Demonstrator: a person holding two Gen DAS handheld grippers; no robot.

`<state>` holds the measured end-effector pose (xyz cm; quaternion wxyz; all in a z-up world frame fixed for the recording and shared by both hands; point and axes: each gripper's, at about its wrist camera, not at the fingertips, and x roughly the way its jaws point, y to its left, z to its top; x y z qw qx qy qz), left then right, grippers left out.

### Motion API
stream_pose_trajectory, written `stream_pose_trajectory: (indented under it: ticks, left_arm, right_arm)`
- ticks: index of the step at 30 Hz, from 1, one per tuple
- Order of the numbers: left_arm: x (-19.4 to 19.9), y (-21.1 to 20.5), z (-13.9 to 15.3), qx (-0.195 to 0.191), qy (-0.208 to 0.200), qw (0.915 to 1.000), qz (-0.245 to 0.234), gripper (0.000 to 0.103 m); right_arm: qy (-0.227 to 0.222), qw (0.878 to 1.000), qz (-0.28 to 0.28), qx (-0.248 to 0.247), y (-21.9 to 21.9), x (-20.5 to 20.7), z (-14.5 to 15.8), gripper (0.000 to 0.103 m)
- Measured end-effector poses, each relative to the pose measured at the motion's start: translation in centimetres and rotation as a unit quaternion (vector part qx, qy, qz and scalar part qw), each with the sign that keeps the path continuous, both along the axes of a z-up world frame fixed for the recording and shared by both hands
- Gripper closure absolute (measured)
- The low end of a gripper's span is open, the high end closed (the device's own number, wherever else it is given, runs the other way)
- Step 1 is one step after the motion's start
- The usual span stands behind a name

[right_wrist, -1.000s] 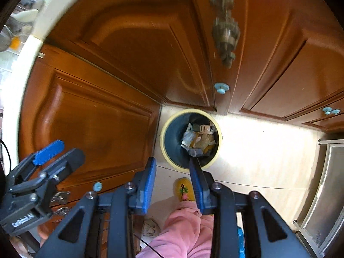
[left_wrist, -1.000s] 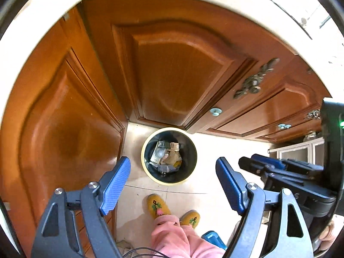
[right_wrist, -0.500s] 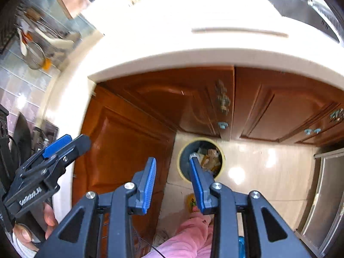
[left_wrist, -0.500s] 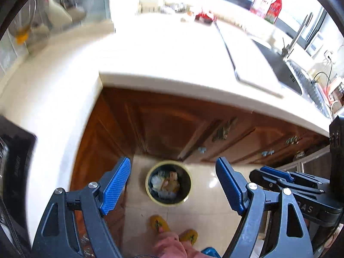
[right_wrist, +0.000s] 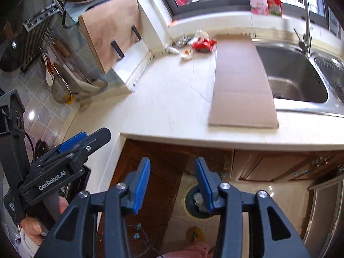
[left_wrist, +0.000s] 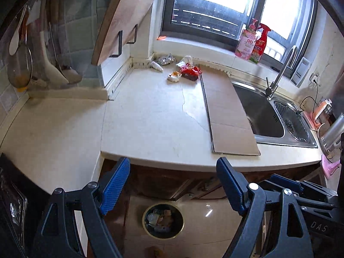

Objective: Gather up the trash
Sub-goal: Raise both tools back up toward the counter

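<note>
Both my grippers are hanging empty: left gripper (left_wrist: 173, 185) spread wide, right gripper (right_wrist: 172, 182) been opening. Wrappers (left_wrist: 190, 71) sitting at 12 o'clock on the counter (left_wrist: 150, 118), bin (left_wrist: 163, 220) at 6.

Both wrist cameras are looking steeply down from above the counter's (left_wrist: 150, 116) front edge, facing the window. Left view is sitting left of the right gripper (left_wrist: 301, 191); right view is catching the left gripper (right_wrist: 71, 148) at its left. Both are sharing the counter, cardboard sheet (right_wrist: 240, 81), sink (left_wrist: 258, 107) and floor bin (left_wrist: 163, 217).
</note>
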<state>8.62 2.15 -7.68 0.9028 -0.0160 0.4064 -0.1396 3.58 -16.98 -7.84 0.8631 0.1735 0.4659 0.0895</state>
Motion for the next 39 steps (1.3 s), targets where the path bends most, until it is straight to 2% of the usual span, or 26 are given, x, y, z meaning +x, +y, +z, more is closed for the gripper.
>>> stream_pose_trajectory:
  ticks: [6,15,20,24,29,34,39]
  left_arm:
    - [2.9,-0.3,2.6,-0.011,-0.010,0.9998,-0.015,0.021]
    - [6.0,-2.0,5.5,0.016,-0.054,0.9967,-0.058,0.021]
    - [8.6,-2.3,6.3,0.022,-0.070,0.9962,-0.047,0.021]
    - [12.1,-3.1,5.7,0.013,-0.049,0.9976,-0.046,0.021]
    - [17.6,-5.2,4.2,0.031,-0.030,0.9986,-0.031,0.021]
    - [25.3,-7.9,1.4,0.038,0.028,0.9988,-0.013,0.021]
    - [33.2,-10.4,-1.7,0.046,0.063,0.9969,0.010,0.021]
  right_arm:
    - [-0.034,0.999,-0.020,-0.010,0.1,0.7,3.2,0.049]
    - [-0.050,0.997,-0.063,-0.013,-0.7,2.9,4.7,0.048]
    - [-0.043,0.997,-0.064,-0.027,-1.7,6.0,5.2,0.048]
    - [-0.040,0.997,-0.056,-0.028,-2.8,9.8,5.6,0.048]
    - [-0.040,0.998,-0.038,-0.018,-5.3,16.6,5.8,0.048]
    - [-0.023,1.000,-0.011,-0.002,-8.4,24.7,5.3,0.048]
    - [0.008,1.000,0.011,0.012,-11.7,33.4,3.3,0.048]
